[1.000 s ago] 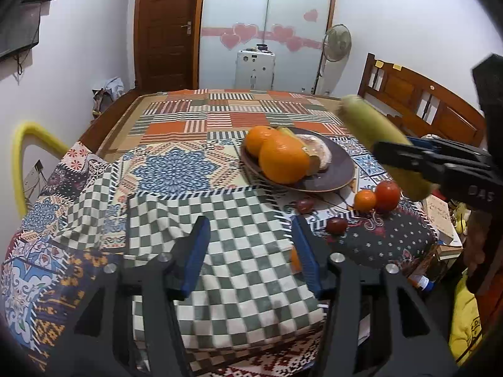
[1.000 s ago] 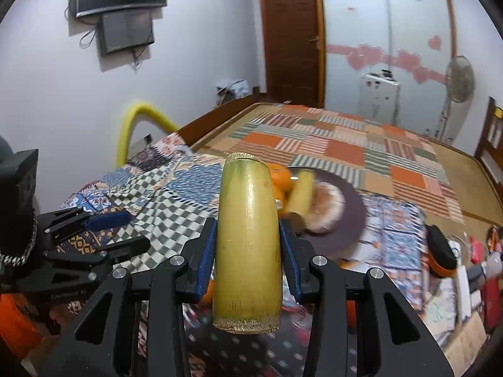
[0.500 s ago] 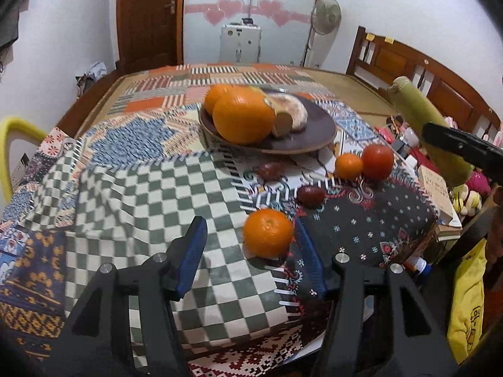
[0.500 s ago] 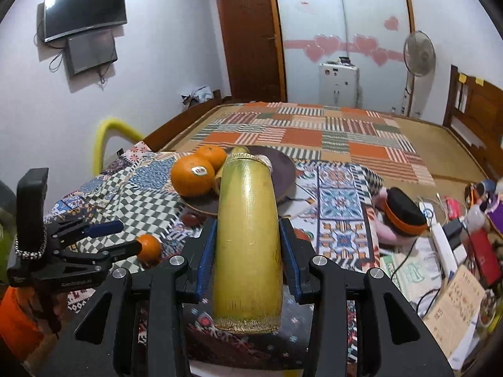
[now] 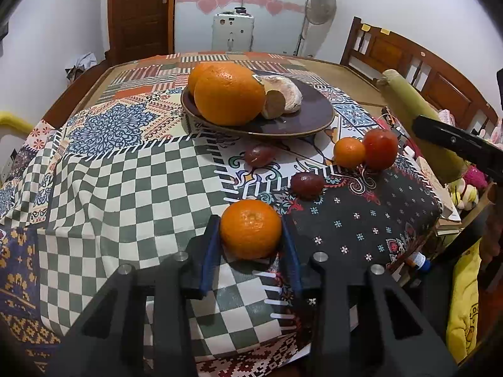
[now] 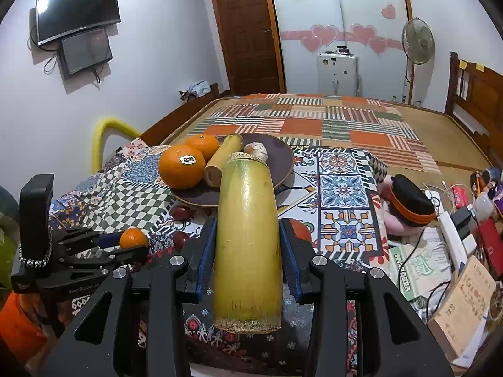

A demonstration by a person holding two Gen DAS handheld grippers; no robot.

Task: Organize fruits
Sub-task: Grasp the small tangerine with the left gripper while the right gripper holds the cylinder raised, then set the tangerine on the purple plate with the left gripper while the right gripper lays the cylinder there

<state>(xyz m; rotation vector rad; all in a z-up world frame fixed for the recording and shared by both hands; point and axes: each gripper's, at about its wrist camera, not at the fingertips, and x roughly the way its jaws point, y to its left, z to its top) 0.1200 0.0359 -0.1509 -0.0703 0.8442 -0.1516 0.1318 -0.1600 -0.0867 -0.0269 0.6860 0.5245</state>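
While the left gripper (image 5: 250,235) has just been closing, its blue pads now pinch the mandarin (image 5: 250,228) on the cloth; ahead, the plate (image 5: 317,116) holds two oranges, four small fruits loose. Right gripper (image 6: 247,251) clamps the sugarcane piece (image 6: 247,235), plate beyond; neither placed yet.

white plastered walls (image 6: 163,62) are enclosing the room, and a dark brown panelled wooden door (image 6: 248,31) is standing shut beside pale sliding panels dotted with pink heart stickers (image 6: 323,36). a black flat-screen television (image 6: 77,12) is hanging on the left wall above a smaller dark monitor (image 6: 86,51). a round standing electric fan (image 6: 418,42) is facing in near a brown wooden bed frame (image 5: 408,62).
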